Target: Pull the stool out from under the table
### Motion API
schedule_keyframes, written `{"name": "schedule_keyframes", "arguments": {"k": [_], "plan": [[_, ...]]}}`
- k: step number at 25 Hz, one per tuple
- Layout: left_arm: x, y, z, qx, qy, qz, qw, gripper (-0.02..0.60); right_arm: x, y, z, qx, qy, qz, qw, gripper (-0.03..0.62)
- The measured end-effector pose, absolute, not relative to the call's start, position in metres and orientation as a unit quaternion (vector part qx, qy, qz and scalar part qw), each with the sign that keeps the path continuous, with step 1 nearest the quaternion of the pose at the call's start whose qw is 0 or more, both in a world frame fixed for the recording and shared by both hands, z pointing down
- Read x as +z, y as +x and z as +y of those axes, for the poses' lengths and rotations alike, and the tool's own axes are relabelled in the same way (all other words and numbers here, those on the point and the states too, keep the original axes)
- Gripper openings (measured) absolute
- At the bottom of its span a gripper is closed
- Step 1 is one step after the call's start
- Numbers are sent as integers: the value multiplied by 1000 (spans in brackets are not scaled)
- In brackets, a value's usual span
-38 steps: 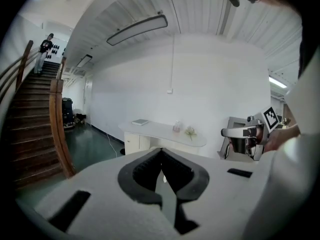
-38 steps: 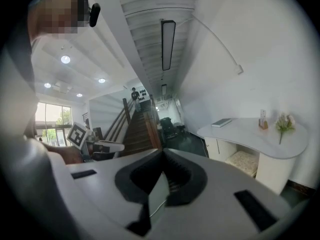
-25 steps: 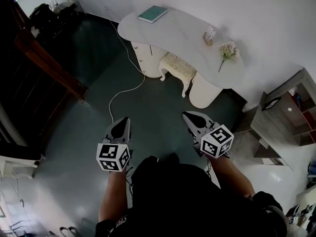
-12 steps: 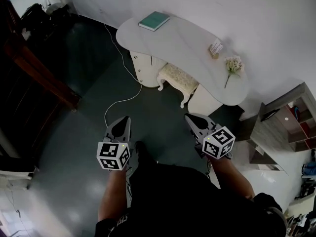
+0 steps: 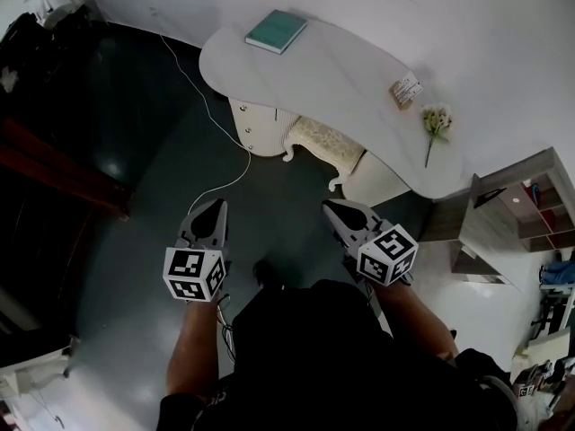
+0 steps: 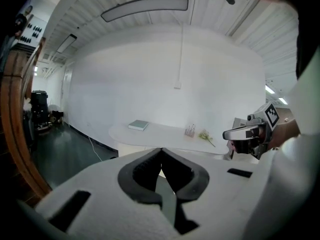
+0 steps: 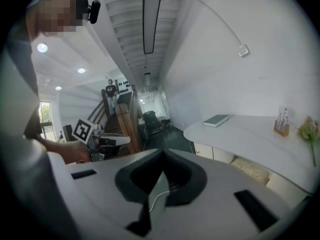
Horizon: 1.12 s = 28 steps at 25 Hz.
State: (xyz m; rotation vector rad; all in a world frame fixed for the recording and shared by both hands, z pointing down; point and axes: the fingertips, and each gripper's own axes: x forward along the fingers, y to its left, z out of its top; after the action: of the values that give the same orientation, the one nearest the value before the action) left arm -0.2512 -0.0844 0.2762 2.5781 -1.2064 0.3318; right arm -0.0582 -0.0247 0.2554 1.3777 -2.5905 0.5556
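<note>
Fingers (image 6: 142,176) clenched tight on the left gripper (image 5: 214,206), nothing between them, and the right gripper (image 5: 331,208) is pinched empty too. Both hang well short of the stool (image 5: 323,139), tucked under the near edge of the white bench (image 5: 341,65). Best play, I'd say: open up first, come in low, take the seat's near rim, then draw straight back, minding the floor cable (image 5: 229,173).

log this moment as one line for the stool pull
phase: before contact | left gripper: shut, empty | right gripper: shut, empty | cream cushioned stool: tucked under curved white table, untouched
</note>
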Motion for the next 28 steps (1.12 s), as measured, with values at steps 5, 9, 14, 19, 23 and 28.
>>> {"name": "schedule_keyframes", "arguments": {"k": [5,9,14,19,23,28], "plan": [[286,-232,-119,121,908,-375,143,9,271,-47,-41,202,496,-840,87,5],[295,-204,-133,129,919,-344,147,9,280,-26,-49,211,521,-823,87,5],[301,-162,-143,142,925,-320,152,9,289,12,-55,221,542,-807,80,5],[298,-121,-155,160,926,-311,143,9,298,51,-62,232,548,-801,65,5],[297,-88,-160,167,924,-309,151,9,305,84,-66,240,550,-798,52,5],[306,-59,-160,186,923,-301,153,9,321,109,-68,249,548,-797,52,5]]}}
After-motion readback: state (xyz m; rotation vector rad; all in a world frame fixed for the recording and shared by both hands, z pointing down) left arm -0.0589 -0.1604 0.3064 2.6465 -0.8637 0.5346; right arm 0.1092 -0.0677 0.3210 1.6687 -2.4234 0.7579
